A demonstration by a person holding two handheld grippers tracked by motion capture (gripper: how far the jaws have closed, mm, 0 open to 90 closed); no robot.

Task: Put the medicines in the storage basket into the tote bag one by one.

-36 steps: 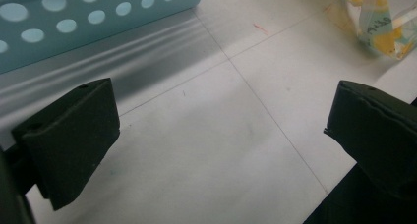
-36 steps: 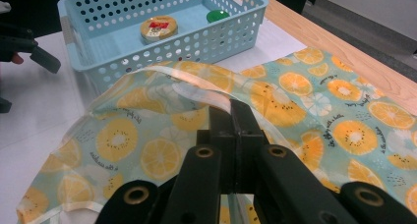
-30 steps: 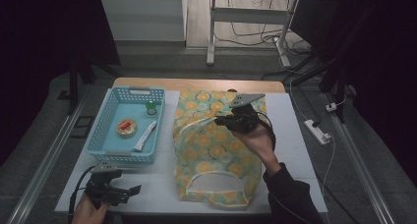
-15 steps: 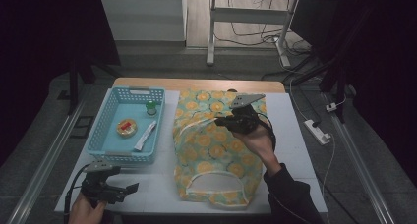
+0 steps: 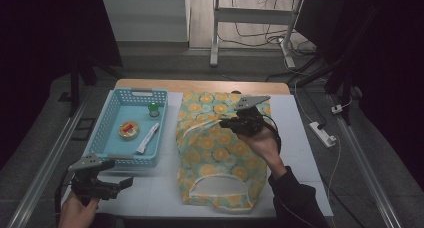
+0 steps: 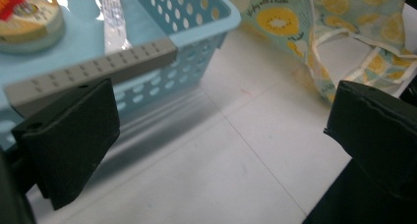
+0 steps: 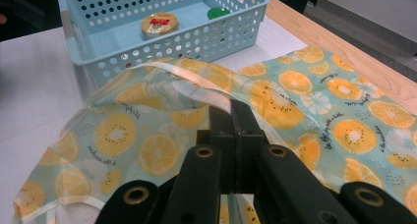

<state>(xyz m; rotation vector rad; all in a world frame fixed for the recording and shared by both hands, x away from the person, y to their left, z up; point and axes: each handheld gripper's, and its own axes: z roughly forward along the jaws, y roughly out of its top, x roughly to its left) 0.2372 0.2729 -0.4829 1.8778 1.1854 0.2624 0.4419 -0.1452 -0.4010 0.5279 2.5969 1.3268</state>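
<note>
A cloth bag (image 5: 220,153) printed with citrus slices lies on the white table, its near handle loop flat at the front. My right gripper (image 5: 227,123) is shut on the bag's pale strap and holds that fabric raised; the right gripper view shows the strap (image 7: 196,89) running into the closed jaws of my right gripper (image 7: 235,108). My left gripper (image 5: 125,183) hovers open at the front left, just before the blue basket (image 5: 107,133). The left gripper view has the wide gap of my left gripper (image 6: 221,135) over bare table, with the basket (image 6: 196,17) and bag (image 6: 280,22) beyond.
The basket holds a round tin (image 5: 128,129), a green-capped bottle (image 5: 153,109) and a white sachet (image 5: 147,138). The table's wooden far edge (image 5: 200,85) lies behind the bag. A power strip (image 5: 324,133) lies on the floor to the right.
My left gripper has risen a little at the table's front left corner. The right gripper and the bag have stayed put.
</note>
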